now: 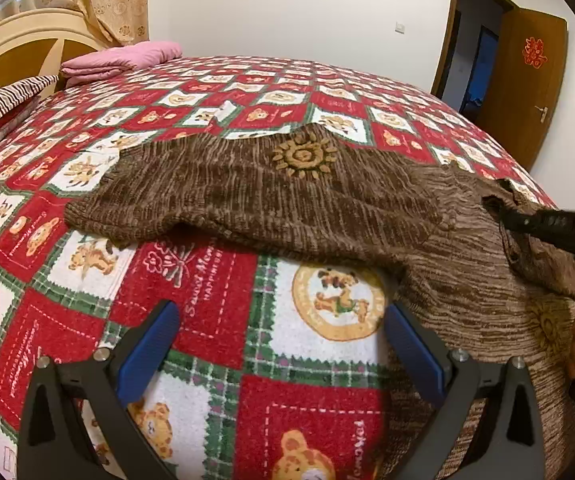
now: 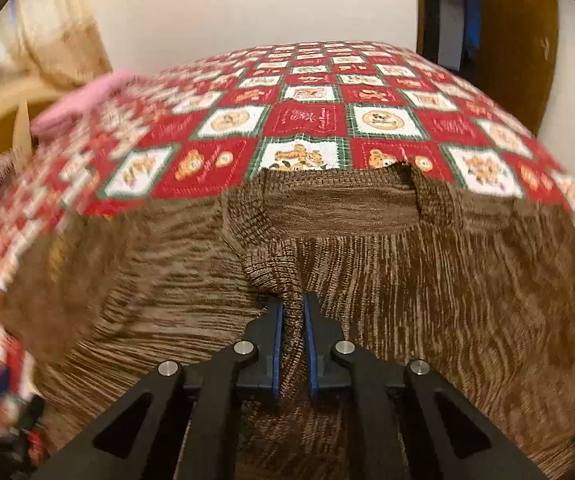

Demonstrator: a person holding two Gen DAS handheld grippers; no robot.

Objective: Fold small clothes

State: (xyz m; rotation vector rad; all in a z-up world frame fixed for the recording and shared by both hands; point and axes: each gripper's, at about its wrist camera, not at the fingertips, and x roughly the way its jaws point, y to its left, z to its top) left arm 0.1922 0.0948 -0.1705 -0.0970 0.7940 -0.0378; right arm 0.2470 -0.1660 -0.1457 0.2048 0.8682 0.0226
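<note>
Looking through left wrist: my left gripper (image 1: 283, 344) hangs released over the bed (image 1: 207, 280), nothing between its pads; brown knit sweater (image 1: 271, 196) lies spread beyond it. Right wrist view: right gripper (image 2: 293, 312) is clenched on a sweater fold (image 2: 291, 280). Risk: thin pinch slips, or pulling drags the whole sweater and bunches it.

Warm, even indoor light, soft shadows, strong fisheye bending with dark corners, left wrist view sharp, right wrist view smeared by motion blur along its left side
</note>
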